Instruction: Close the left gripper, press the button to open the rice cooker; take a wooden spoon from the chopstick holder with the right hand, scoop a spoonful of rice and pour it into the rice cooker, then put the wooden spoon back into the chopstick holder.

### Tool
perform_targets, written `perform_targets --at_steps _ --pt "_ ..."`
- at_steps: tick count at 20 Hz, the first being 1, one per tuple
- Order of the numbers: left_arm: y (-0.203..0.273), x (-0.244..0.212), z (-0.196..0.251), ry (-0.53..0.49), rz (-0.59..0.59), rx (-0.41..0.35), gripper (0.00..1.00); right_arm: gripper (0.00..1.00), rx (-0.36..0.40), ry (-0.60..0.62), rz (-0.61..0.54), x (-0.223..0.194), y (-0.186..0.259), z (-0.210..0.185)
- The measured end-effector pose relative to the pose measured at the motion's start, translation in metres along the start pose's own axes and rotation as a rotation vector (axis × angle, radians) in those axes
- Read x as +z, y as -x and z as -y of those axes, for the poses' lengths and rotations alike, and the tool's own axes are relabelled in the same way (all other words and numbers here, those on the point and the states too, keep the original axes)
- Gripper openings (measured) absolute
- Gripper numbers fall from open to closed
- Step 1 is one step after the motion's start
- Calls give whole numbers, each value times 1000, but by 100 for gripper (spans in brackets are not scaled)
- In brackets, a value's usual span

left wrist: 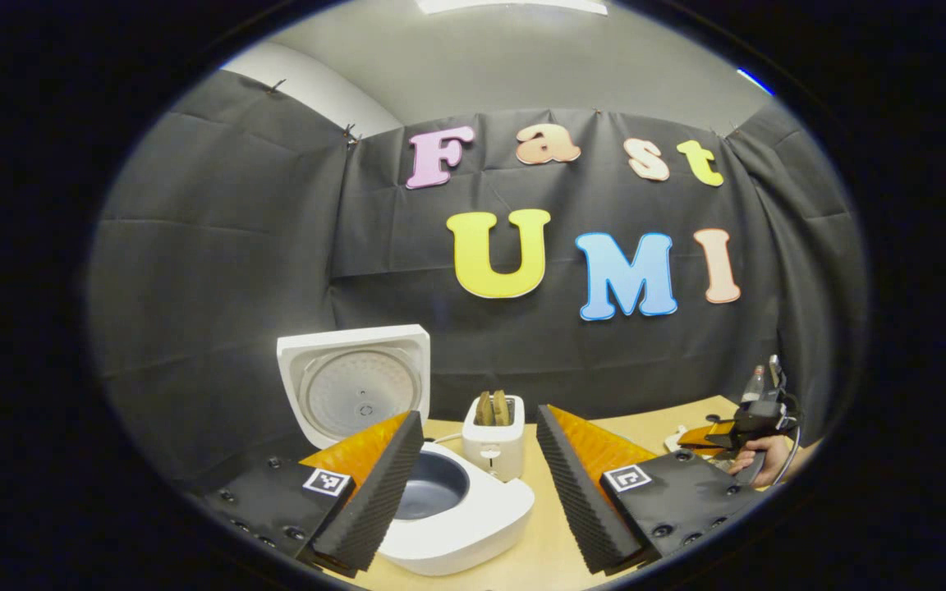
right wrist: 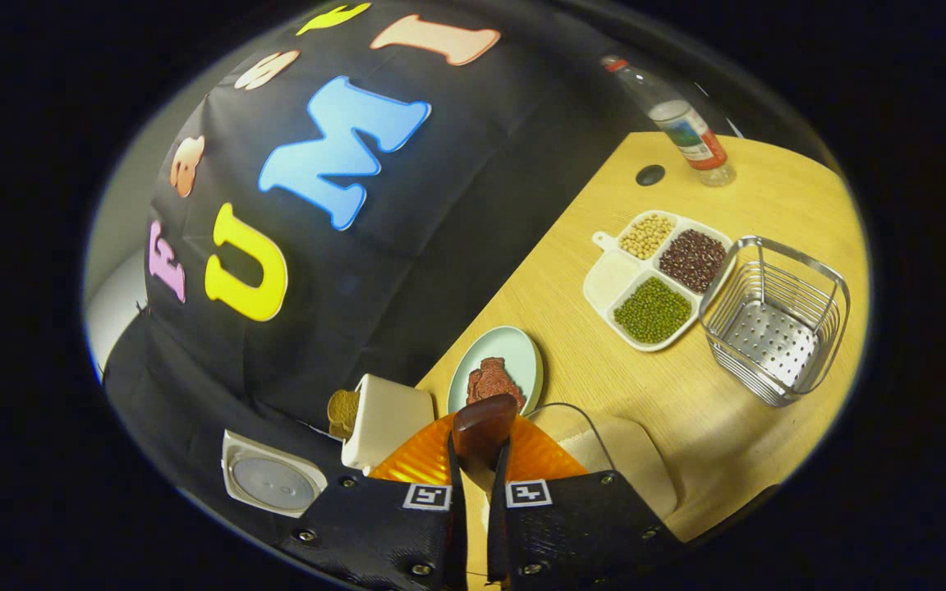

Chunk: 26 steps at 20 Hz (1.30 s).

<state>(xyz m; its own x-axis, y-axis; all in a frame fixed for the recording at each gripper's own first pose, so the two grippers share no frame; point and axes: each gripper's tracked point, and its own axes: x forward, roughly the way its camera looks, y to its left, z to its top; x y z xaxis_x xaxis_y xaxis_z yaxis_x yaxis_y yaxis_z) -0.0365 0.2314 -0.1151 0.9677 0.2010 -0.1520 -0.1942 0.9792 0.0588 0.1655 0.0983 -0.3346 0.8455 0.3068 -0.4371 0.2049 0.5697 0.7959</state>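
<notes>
The white rice cooker [left wrist: 473, 525] stands open, its lid [left wrist: 354, 390] raised and the grey inner pot [left wrist: 432, 486] showing. My left gripper [left wrist: 478, 412] is open above it, its left finger over the pot's rim. My right gripper [right wrist: 478, 443] is shut on the dark wooden spoon [right wrist: 483, 423], which sticks up between its fingers. In the left gripper view, the right gripper [left wrist: 736, 431] is at the far right, held by a hand. The wire chopstick holder [right wrist: 777, 320] stands on the table with nothing in it. Beside it, the divided tray [right wrist: 604, 242] holds white rice [right wrist: 608, 281] and beans.
A white toaster [left wrist: 493, 443] with bread stands behind the cooker. A pale green plate [right wrist: 522, 349] with a piece of meat lies near the right gripper. A plastic bottle [right wrist: 686, 123] stands at the table's far corner. The black cloth wall runs along the table's back edge.
</notes>
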Motion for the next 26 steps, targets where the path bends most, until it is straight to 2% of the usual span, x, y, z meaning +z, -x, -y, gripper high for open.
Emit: perform_targets --at_steps 5,6,7,8,12,15,16,20,26 --pt "1 5 8 2 13 -10 93 10 86 -130 31 24 26 -20" --pt "1 4 10 5 14 -15 99 10 107 -150 39 30 31 -28" --pt "1 3 13 7 14 -20 96 10 129 -166 46 34 36 -37" --pt "1 2 14 7 13 -23 99 10 147 -175 49 38 41 -45" --pt "-1 -4 22 11 3 -44 99 10 206 -169 59 44 62 -75" --pt "-1 -8 23 2 -5 -52 96 10 264 -231 53 43 69 -99" --pt "1 -8 22 0 -4 -51 93 10 280 -248 49 40 70 -107" --pt "7 -9 13 -8 -4 -41 93 10 339 -287 4 24 76 -143" --pt "14 -17 1 -39 -8 -22 93 10 367 -252 -68 -4 58 -187"
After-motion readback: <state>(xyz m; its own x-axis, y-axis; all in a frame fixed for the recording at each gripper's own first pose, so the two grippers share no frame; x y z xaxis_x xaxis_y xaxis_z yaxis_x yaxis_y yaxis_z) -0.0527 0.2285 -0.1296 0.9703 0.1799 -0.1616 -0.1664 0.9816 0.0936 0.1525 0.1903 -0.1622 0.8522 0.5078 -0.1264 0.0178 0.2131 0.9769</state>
